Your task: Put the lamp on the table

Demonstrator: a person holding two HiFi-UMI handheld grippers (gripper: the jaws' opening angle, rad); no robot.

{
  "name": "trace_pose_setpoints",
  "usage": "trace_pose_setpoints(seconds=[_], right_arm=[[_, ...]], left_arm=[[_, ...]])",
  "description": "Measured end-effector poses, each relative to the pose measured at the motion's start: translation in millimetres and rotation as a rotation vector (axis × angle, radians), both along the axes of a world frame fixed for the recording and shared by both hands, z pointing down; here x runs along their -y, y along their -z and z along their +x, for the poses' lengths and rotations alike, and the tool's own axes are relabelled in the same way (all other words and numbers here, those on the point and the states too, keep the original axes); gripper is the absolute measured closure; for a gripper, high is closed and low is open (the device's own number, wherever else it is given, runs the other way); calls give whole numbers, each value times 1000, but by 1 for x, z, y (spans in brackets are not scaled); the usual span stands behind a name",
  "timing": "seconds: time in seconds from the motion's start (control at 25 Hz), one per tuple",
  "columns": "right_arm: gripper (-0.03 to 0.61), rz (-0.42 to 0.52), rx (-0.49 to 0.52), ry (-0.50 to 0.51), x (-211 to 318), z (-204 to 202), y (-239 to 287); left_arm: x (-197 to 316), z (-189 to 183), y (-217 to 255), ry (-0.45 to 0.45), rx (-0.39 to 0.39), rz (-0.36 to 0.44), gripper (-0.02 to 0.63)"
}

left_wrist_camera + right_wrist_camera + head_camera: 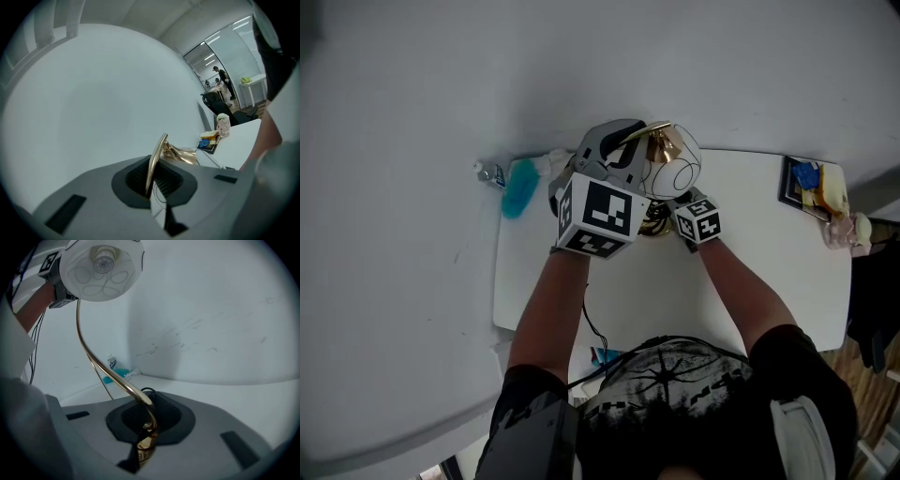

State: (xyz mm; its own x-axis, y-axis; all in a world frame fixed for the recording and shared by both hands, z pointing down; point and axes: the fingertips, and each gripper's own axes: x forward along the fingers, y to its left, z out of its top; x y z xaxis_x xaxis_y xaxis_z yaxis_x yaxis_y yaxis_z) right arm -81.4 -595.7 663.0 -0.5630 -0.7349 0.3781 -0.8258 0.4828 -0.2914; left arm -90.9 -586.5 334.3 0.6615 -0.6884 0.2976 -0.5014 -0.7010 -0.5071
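Observation:
The lamp has a white globe shade (675, 169) and a thin curved gold stem (93, 357). I hold it over the back of the white table (769, 281). My left gripper (636, 141) is shut on the flat gold arm (157, 159) up near the shade. My right gripper (675, 202) is shut on the gold stem low down, by the gold base piece (145, 446). In the right gripper view the shade (101, 268) hangs at the top left, facing the camera. Whether the base touches the table is hidden by the grippers.
A teal object (520, 187) and a small bottle (490, 172) lie at the table's far left corner. A framed picture or book (802, 183) and a pale bag (848, 230) sit at the far right. A dark cable (592, 323) hangs off the near edge. A wall stands right behind the table.

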Motion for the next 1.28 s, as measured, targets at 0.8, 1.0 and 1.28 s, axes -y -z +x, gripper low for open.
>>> trace_pose_setpoints(seconds=[0.8, 1.0, 1.28], right_arm=[[558, 2, -9, 22, 0, -2, 0], [516, -15, 18, 15, -3, 0, 0], [400, -15, 6, 32, -3, -2, 6]], left_arm=[[0, -1, 0, 9, 66, 33, 597], [-1, -2, -1, 25, 67, 38, 594], [-1, -9, 4, 52, 103, 62, 513]])
